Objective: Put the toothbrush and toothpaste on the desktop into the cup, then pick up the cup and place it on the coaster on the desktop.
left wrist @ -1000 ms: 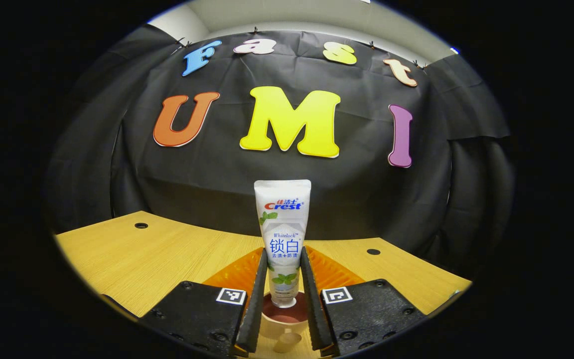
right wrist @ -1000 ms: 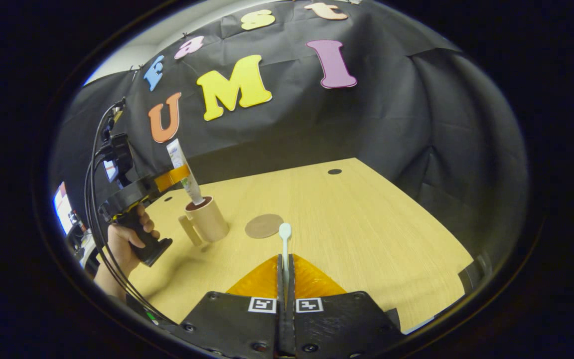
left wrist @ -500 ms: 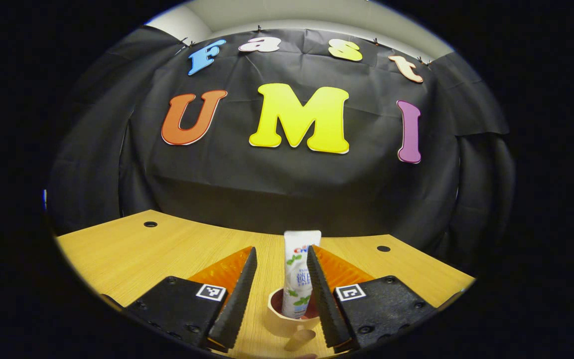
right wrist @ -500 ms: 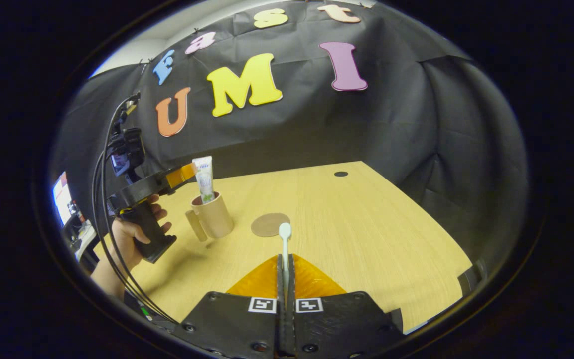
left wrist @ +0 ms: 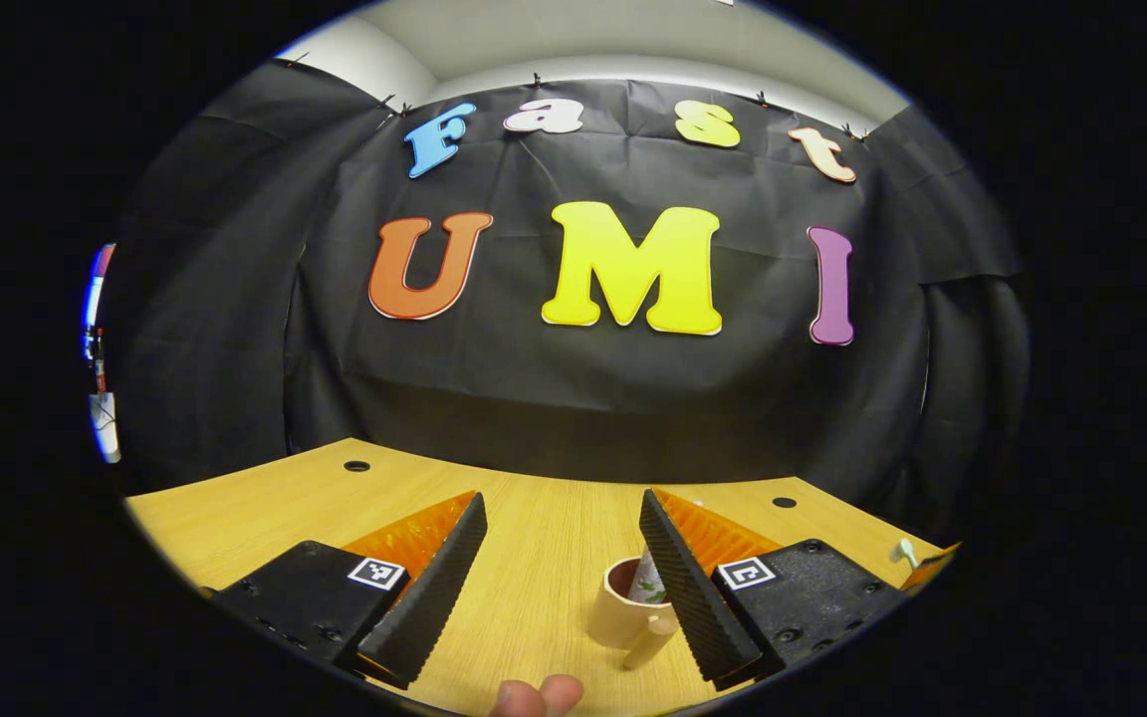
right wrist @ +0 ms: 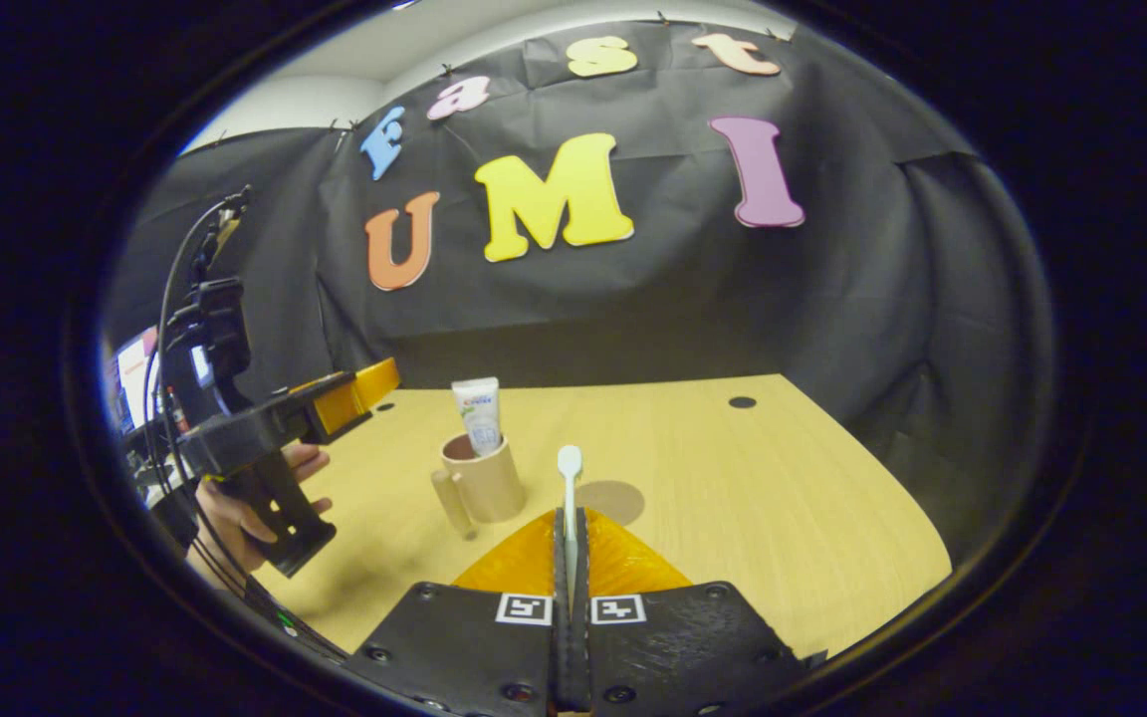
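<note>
A tan cup (right wrist: 486, 486) with a handle stands on the wooden desk (right wrist: 783, 498), and the white toothpaste tube (right wrist: 481, 413) stands upright inside it. The round brown coaster (right wrist: 611, 500) lies just right of the cup. My right gripper (right wrist: 570, 520) is shut on the white toothbrush (right wrist: 570, 463), whose head points up beyond the fingertips. My left gripper (left wrist: 562, 503) is open with nothing between its fingers. In the left gripper view the cup (left wrist: 621, 609) sits low right, with the toothpaste (left wrist: 647, 584) partly hidden by the right finger. The left gripper (right wrist: 352, 393) hovers left of the cup.
A hand (right wrist: 235, 513) holds the left gripper's handle with cables trailing behind, and a fingertip (left wrist: 534, 697) shows at the bottom edge. The desk has small round holes (right wrist: 742, 402) near its back edge. A lit screen (right wrist: 135, 378) sits off the desk's left side.
My left gripper opened and let go of the toothpaste, which dropped into the cup; it then drew back to the left. My right gripper carried the toothbrush closer to the cup.
</note>
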A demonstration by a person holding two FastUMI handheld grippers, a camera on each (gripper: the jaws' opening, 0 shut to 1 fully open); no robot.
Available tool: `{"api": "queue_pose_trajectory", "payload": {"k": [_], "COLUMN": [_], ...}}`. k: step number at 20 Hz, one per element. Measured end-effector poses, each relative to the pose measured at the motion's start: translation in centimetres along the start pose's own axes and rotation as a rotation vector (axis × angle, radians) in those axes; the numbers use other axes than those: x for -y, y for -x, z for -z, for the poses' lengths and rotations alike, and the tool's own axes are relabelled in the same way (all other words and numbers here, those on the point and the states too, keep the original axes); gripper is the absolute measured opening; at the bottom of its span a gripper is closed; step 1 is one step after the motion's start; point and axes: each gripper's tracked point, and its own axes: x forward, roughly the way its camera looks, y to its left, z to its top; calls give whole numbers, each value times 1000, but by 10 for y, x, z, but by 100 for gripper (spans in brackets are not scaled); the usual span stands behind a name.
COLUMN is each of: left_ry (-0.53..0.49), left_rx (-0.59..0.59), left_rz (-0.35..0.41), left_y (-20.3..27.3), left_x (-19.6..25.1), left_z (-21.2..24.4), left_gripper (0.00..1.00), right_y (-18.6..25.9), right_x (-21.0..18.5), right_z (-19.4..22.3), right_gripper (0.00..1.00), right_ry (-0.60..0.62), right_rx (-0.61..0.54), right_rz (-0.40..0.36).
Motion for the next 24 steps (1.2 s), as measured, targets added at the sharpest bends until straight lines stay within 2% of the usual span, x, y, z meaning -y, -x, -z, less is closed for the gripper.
{"api": "queue_pose_trajectory", "payload": {"k": [4,5,6,7,11,13,17,24], "left_ry": [-47,-51,-59,-69,-53,-23,-33,-8], "left_rx": [-37,-39,-35,-33,-64,-74,-88,-102], "left_rz": [-44,-50,-60,-75,-107,-115,-133,-133], "left_y": [22,28,34,38,54,61,71,71], "left_x": [-33,-40,-48,-57,-80,-85,-97,-106], "left_z": [14,16,19,21,41,50,58,63], "left_gripper": [98,89,89,98,98,98,98,98], "right_y": [-32,-41,-55,-65,-119,-145,-178,-189], "right_x": [-55,-66,-79,-89,-126,-130,-136,-149], "right_z": [-60,-73,-85,-94,-131,-134,-114,-110], "right_gripper": [0,2,0,0,0,0,0,0], "right_ry": [74,75,67,58,16,-24,-58,29], "right_rx": [164,199,234,258,342,348,305,355], "right_rz": [-93,-111,-136,-156,-249,-265,-279,-276]}}
